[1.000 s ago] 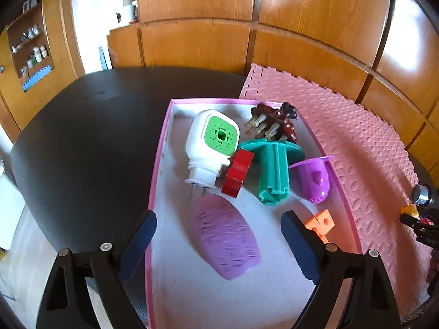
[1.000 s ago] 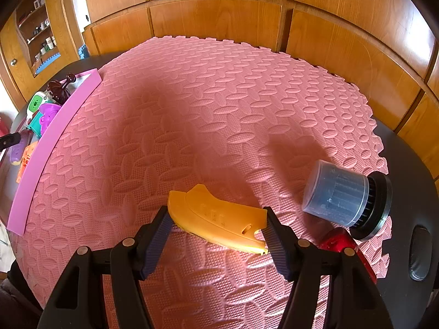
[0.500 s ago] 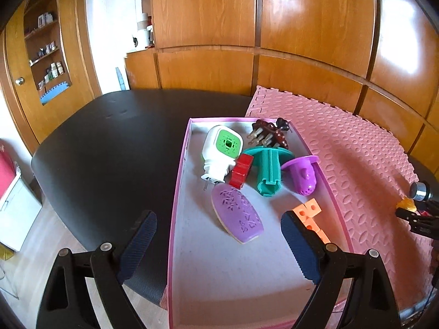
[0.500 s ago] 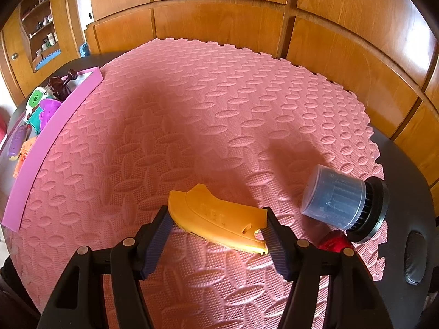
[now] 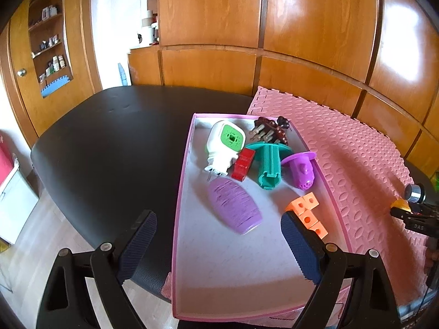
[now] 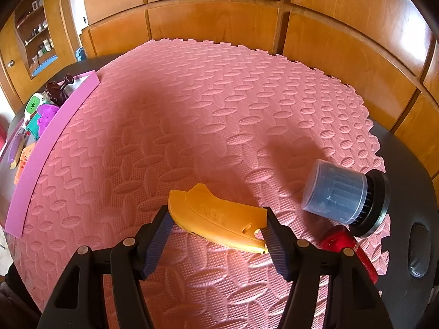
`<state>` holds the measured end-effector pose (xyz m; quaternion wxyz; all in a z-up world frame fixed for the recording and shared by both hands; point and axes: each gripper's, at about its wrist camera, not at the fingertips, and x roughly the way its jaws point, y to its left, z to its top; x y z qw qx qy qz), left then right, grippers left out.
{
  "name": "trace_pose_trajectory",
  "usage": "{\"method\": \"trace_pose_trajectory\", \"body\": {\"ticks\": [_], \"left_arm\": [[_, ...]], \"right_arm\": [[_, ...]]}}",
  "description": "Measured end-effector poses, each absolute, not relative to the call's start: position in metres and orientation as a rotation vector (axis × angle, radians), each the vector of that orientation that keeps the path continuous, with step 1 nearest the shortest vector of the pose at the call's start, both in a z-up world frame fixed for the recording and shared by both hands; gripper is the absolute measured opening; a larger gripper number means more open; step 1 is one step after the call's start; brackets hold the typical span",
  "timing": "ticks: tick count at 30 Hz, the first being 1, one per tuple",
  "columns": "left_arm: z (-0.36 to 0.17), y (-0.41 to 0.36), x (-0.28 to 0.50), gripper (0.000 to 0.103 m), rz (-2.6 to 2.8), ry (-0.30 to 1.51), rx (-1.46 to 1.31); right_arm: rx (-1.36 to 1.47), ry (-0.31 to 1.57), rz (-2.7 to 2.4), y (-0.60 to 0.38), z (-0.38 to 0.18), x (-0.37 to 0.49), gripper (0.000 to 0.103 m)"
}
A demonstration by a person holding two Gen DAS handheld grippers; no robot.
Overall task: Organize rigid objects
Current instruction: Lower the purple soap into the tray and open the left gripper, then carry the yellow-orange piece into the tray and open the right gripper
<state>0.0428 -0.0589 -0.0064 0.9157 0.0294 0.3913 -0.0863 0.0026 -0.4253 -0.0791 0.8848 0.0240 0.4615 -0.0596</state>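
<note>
My right gripper (image 6: 216, 230) is shut on a curved orange plastic piece (image 6: 216, 220) and holds it just above the pink foam mat (image 6: 219, 109). My left gripper (image 5: 219, 244) is open and empty above the near end of the pink-rimmed tray (image 5: 181, 192). The tray holds a purple oval piece (image 5: 233, 208), a white and green plug-in device (image 5: 225, 145), a red block (image 5: 242, 163), a teal flanged piece (image 5: 267, 161), a purple cup shape (image 5: 300, 170), orange cubes (image 5: 306, 211) and a brown hair clip (image 5: 270, 131).
On the mat's right edge lie a clear-capped dark cylinder (image 6: 343, 197) and a red object (image 6: 348, 249). The tray (image 6: 52, 137) sits at the mat's left edge. The black table (image 5: 109, 142) extends left of the tray, with wooden wall panels behind.
My left gripper has risen and pulled back from the tray, leaving the purple oval piece lying in it. My right gripper keeps its hold on the orange piece and has lifted it slightly.
</note>
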Motion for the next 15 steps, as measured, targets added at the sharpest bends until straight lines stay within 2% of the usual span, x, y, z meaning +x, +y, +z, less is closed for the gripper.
{"method": "trace_pose_trajectory", "body": {"ticks": [15], "left_arm": [[-0.011, -0.031, 0.040, 0.093, -0.133, 0.817, 0.026]], "right_arm": [[0.105, 0.982, -0.213, -0.416, -0.073, 0.005, 0.065]]}}
